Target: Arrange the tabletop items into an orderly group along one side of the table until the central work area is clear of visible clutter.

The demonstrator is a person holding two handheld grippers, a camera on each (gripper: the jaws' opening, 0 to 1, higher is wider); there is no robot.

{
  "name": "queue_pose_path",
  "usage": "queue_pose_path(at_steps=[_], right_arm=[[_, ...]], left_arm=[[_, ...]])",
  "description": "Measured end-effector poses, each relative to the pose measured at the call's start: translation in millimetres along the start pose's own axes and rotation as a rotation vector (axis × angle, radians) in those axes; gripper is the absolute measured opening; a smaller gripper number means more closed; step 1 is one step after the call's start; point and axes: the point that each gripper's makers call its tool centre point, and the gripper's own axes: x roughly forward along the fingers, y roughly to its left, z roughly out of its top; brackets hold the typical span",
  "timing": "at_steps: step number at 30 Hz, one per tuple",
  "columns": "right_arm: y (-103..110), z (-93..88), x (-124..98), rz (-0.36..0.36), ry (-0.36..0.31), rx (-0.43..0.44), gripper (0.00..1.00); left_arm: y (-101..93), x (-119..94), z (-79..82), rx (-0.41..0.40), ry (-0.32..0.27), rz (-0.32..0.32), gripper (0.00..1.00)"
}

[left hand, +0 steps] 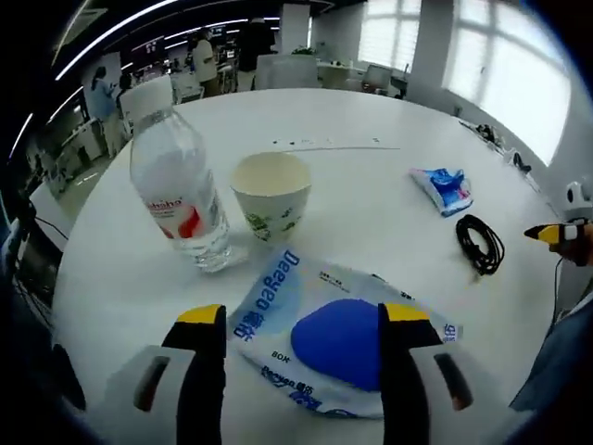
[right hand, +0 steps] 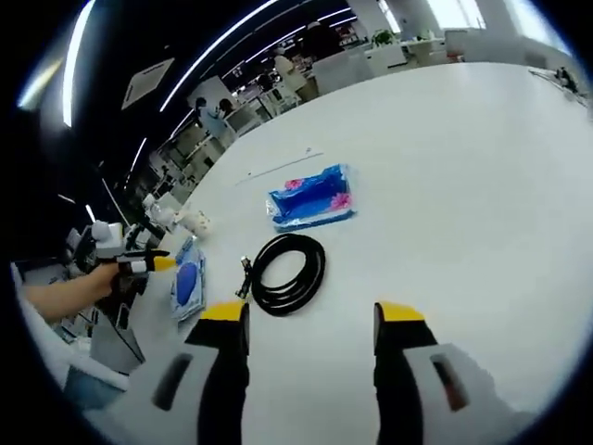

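A: Hovering, left claw (left hand: 301,324) spread wide over the wet-wipes pack (left hand: 320,343); water bottle (left hand: 181,190) and paper cup (left hand: 271,195) stand just beyond on the worktop (left hand: 371,111).

B: Right claw (right hand: 310,324) gapes near the coiled cable (right hand: 287,264). A careless sweep could tip that bottle.

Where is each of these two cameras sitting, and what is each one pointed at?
Left gripper view: rides on the left gripper, looking over a blue-and-white packet, a paper cup and a water bottle; its own open jaws show.
Right gripper view: rides on the right gripper, facing a coiled black cable; its open jaws and the person's hand show.
Shared: the white table, cable and small blue pack.
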Motion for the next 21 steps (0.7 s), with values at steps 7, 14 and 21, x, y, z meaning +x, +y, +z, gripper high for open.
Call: queue_pose_path(at_steps=[7, 14, 21], right_arm=[[42.2, -30.8, 18.3, 0.114, 0.122, -0.021, 0.48], [119.4, -49.6, 42.0, 0.322, 0.228, 0.015, 0.45], [181.5, -68.6, 74.8, 0.459, 0.362, 0.035, 0.42]], left_arm=[[5.4, 17.6, -7.7, 0.009, 0.039, -0.024, 0.64], [4.0, 29.2, -6.2, -0.012, 0.036, -0.045, 0.59], [9.2, 28.4, -7.8, -0.028, 0.034, -0.03, 0.45]])
